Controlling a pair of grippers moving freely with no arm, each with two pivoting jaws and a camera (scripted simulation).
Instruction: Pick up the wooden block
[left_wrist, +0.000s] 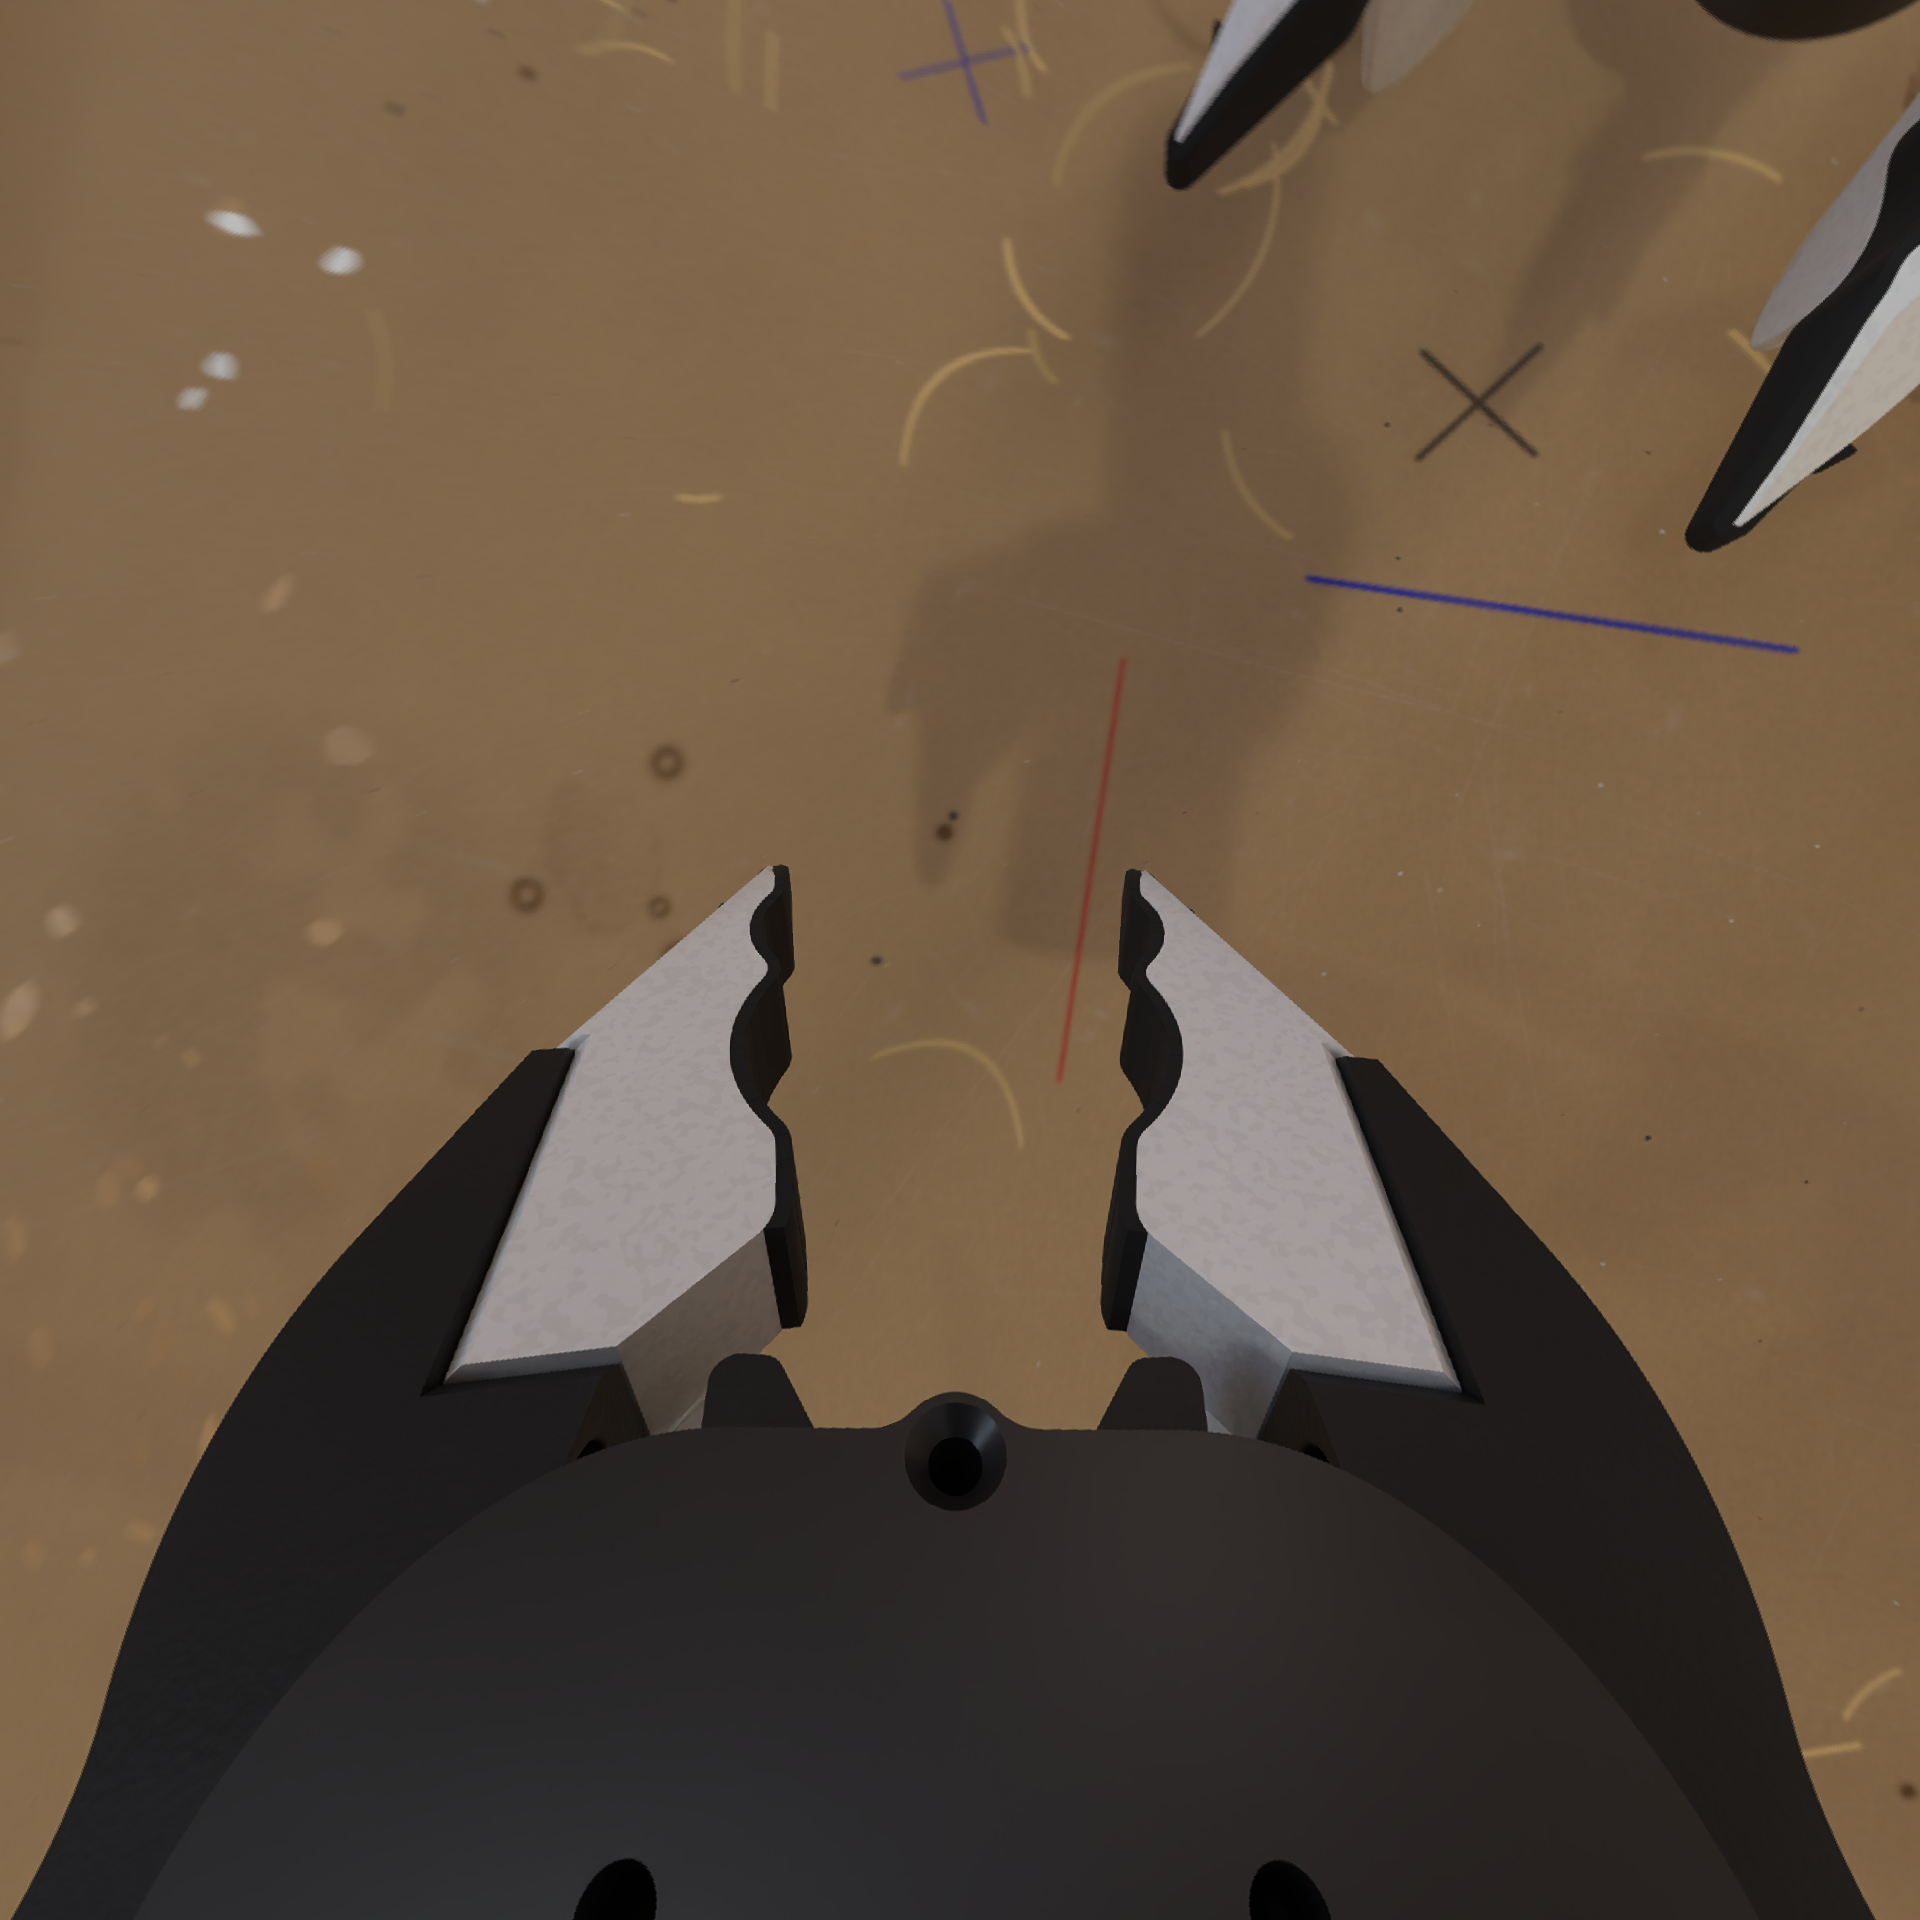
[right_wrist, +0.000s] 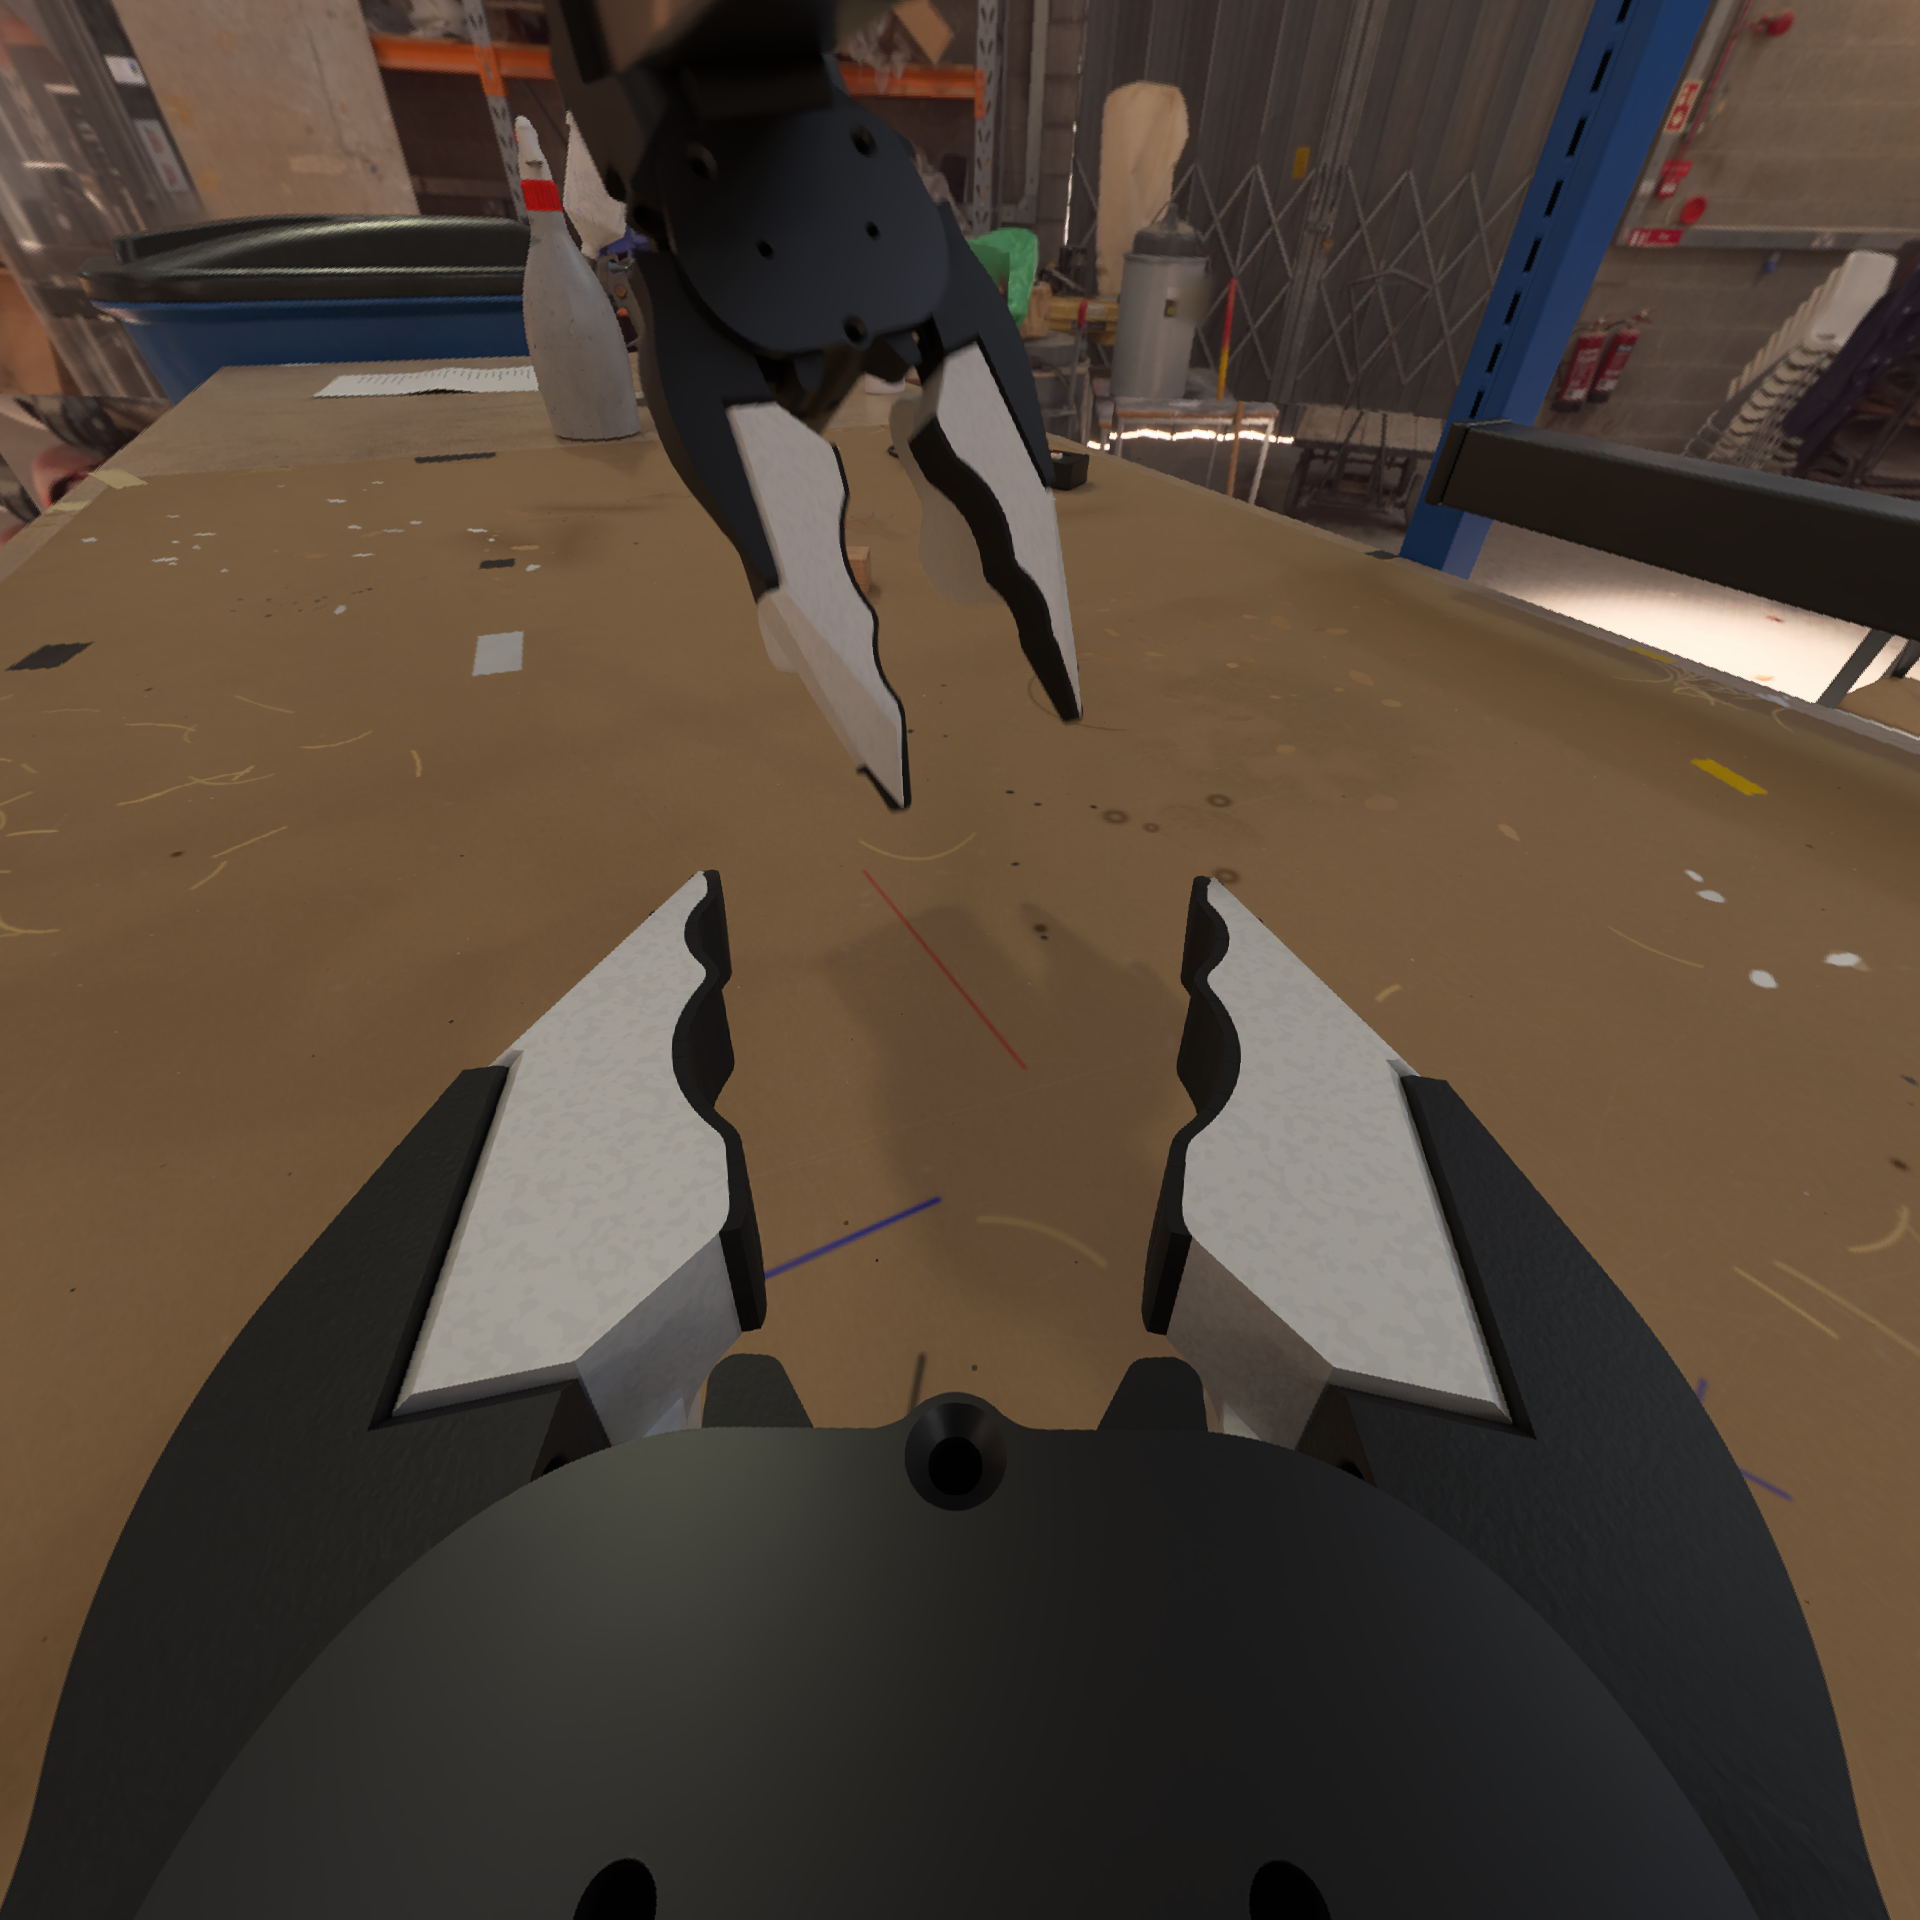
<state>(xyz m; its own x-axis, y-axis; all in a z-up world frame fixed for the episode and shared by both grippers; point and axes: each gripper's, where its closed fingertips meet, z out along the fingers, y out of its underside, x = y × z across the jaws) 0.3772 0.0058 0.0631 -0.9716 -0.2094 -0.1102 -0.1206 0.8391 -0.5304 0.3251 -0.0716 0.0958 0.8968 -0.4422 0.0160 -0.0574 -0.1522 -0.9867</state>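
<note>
Brown tabletop (right_wrist: 312, 935) in a warehouse, both your grippers spread apart and holding nothing.

Going left to right in your right wrist view: a grey bowling pin (right_wrist: 577, 312) stands at the far edge, then your left gripper (right_wrist: 987, 764) hangs tips-down over the tabletop, and a small sliver of the wooden block (right_wrist: 858, 568) shows between its fingers, farther back on the tabletop; so little is visible that you cannot tell its long axis or which way it points. Your right gripper (right_wrist: 956, 883) sits in the foreground, above a red line (right_wrist: 945, 971). Your left wrist view looks down at bare tabletop, the block out of sight.
</note>
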